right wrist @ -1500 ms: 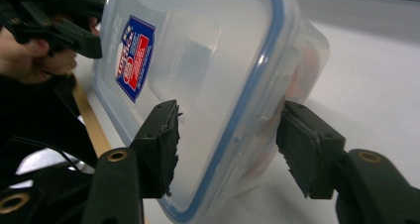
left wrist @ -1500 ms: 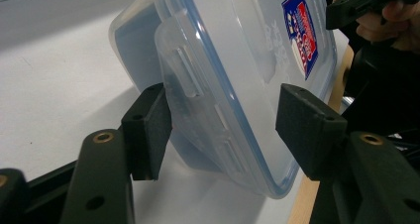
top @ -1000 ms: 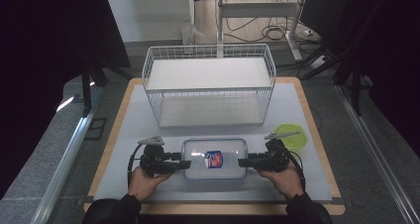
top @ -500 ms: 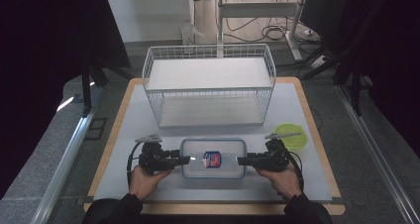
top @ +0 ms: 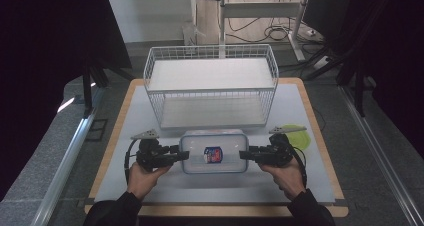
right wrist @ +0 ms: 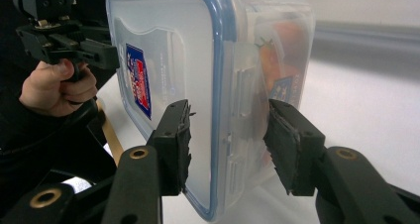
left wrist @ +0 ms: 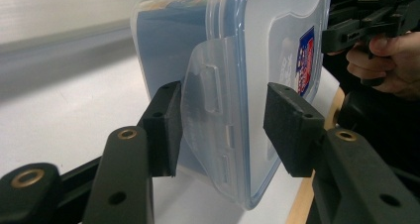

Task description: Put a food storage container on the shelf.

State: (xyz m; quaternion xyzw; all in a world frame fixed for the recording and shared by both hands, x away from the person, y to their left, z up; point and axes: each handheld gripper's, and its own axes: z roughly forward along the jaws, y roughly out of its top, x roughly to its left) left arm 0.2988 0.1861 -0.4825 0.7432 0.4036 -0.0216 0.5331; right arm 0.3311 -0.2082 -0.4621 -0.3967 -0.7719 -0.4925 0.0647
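The white table (top: 320, 186) is filling the middle of the high view, and the wire basket (top: 210, 86) is sitting in its upper centre. Below that, in the lower middle, the clear lidded container (top: 214, 151) is lying flat, with a yellow-green disc (top: 300, 136) off to its right. The left gripper (left wrist: 220, 130) is straddling the container's left-end latch flap, jaws just been closing, one pad touching the flap, the other apart from the lid. The right gripper (right wrist: 229, 144) is bracketing the opposite end, pads not quite pressing, slim gaps showing.
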